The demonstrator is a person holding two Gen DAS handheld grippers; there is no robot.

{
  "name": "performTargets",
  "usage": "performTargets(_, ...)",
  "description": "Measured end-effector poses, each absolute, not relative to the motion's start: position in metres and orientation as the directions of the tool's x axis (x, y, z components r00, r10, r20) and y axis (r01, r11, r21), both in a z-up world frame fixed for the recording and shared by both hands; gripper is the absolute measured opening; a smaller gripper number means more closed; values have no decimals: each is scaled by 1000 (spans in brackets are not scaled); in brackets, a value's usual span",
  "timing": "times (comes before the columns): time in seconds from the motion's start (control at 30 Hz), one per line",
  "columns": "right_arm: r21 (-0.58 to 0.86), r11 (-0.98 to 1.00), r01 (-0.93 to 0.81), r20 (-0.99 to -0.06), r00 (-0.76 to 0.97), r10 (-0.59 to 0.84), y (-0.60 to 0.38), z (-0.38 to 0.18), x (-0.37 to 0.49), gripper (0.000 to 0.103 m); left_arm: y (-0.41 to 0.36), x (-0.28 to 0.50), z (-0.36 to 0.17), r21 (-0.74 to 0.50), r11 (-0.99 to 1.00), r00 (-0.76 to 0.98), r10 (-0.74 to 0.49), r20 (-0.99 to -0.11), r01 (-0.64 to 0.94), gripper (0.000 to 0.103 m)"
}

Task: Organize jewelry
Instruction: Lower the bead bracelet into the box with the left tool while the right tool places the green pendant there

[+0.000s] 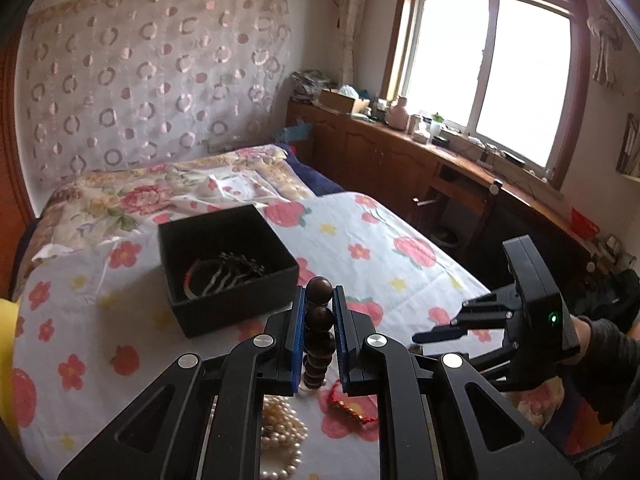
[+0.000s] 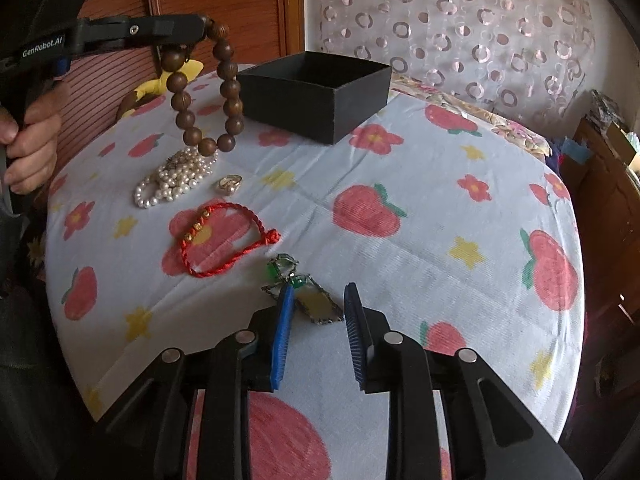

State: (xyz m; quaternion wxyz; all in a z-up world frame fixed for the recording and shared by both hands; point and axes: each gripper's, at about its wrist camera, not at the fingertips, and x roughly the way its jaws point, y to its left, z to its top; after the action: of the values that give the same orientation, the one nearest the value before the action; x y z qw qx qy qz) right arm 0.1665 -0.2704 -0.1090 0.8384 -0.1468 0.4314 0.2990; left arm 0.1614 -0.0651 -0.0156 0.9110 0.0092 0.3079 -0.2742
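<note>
My left gripper (image 1: pixel 319 292) is shut on a brown wooden bead bracelet (image 1: pixel 319 320), held in the air just in front of the black box (image 1: pixel 280 280). In the right wrist view the bracelet (image 2: pixel 228 96) hangs as a loop from that gripper (image 2: pixel 200 30) above the pearls (image 2: pixel 172 180). The box holds a bangle and a dark chain (image 1: pixel 224 274). My right gripper (image 2: pixel 319 288) stands open low over the bedsheet. A green-stone earring pair (image 2: pixel 316 304) lies between its fingers, and the pads do not press on it. A red cord bracelet (image 2: pixel 224 240) and a gold ring (image 2: pixel 229 184) lie nearby.
Everything lies on a bed with a flower-print sheet (image 2: pixel 440 208). A folded floral quilt (image 1: pixel 140 196) is behind the box. A yellow soft item (image 2: pixel 168 80) sits at the bed's left. A wooden cabinet (image 1: pixel 400 160) under the window runs along the bed's right edge.
</note>
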Motion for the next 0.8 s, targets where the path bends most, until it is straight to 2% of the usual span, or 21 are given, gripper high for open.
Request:
performTargets(0.03, 20, 771, -636, -812, 439, 384, -269, -109, 167, 8, -63, 162, -15, -152, 852, 665, -491, -563, 501, 12)
performTargets(0.1, -14, 762, -647, -815, 449, 367, -263, -108, 163, 3, -58, 163, -13, -148, 861, 677, -480, -558, 487, 12)
performTargets(0.33, -23, 776, -630, -792, 486, 370, -264, -99, 162, 1, -44, 163, -11, -150, 876, 702, -460, -544, 458, 12)
performTargets(0.8, -111, 761, -639, -641, 631, 437, -251, -8, 187, 1, -33, 199, 24, -134, 888, 758, -448, -474, 441, 12)
